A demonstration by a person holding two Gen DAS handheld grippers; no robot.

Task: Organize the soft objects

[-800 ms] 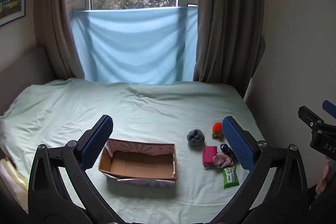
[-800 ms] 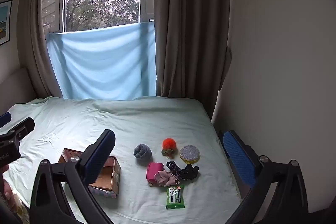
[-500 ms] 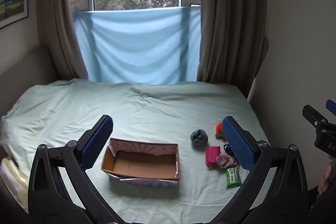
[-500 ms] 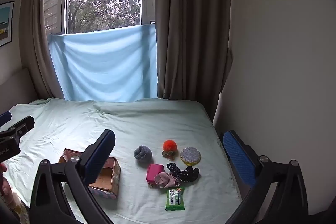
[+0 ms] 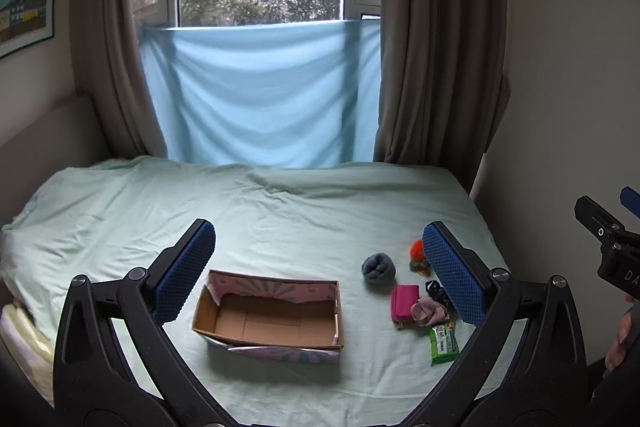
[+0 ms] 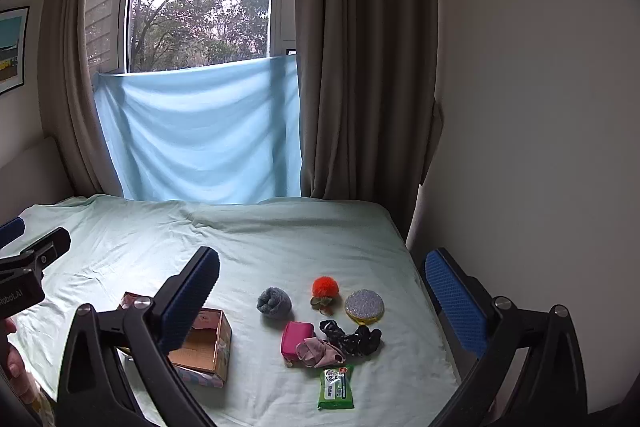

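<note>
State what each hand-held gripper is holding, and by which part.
Nothing. The left hand-held gripper and the right hand-held gripper are both open above the bed, with no item between their pads.

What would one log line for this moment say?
left gripper: open | right gripper: open | brown cardboard box: empty | grey rolled sock: on bed

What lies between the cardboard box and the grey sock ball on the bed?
Only bare green sheet lies between the cardboard box and the grey sock ball, clearest in the left wrist view.
</note>
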